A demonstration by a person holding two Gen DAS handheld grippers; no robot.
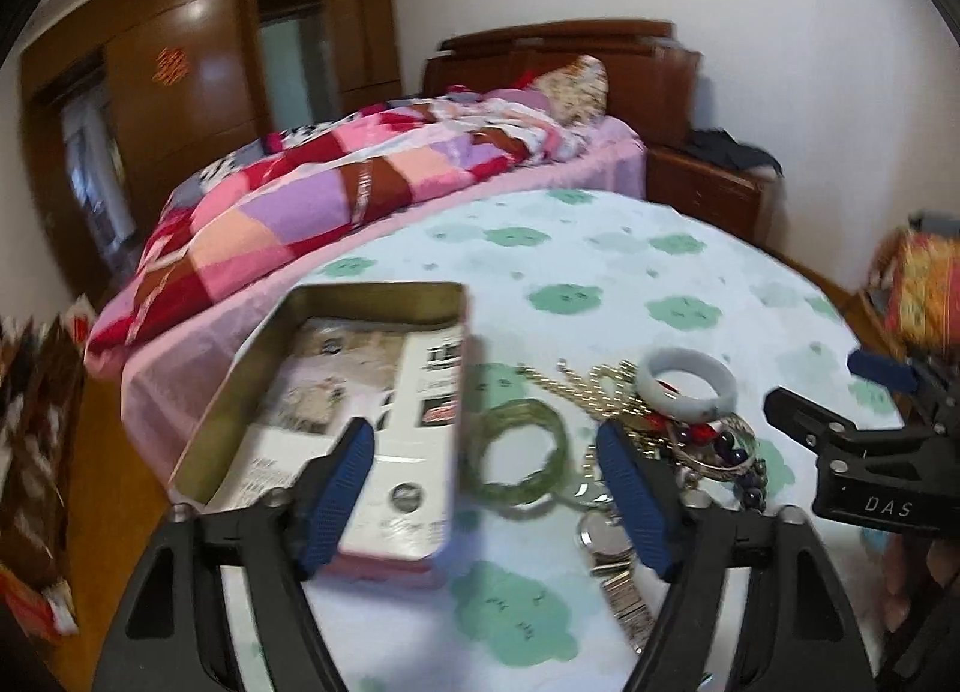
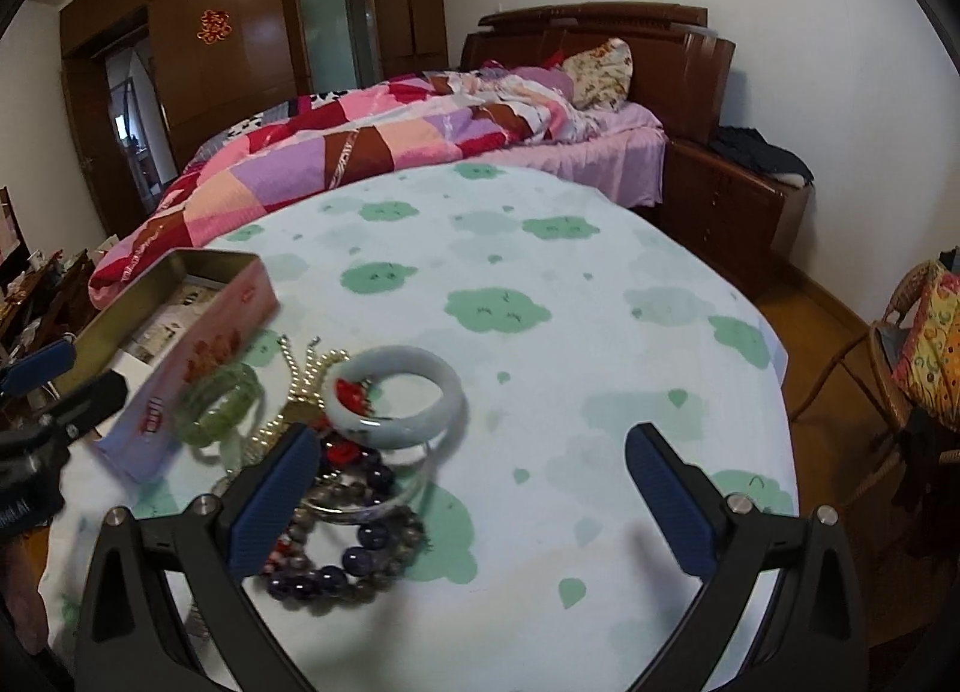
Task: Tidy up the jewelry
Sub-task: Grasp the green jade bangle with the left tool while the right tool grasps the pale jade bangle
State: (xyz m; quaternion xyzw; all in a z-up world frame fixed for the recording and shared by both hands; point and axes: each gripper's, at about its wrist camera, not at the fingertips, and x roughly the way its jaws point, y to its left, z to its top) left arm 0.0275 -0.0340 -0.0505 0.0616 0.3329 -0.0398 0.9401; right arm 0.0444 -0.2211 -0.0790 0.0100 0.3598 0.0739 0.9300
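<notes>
Jewelry (image 2: 336,452) lies in a blurry heap on the cloud-print table (image 2: 540,284), partly hidden behind the right gripper (image 2: 474,488), at 3 o'clock from the open tin box (image 1: 336,392). The box's writing is too smeared to read; only "DAS" shows on the right gripper. Both it and the left gripper (image 1: 486,488) are wide open, holding nothing.

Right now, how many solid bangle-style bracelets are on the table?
2. The pale jade bangle sits atop the jewelry pile; the green bangle lies between it and the open tin. Others may be hidden under the beads.
</notes>
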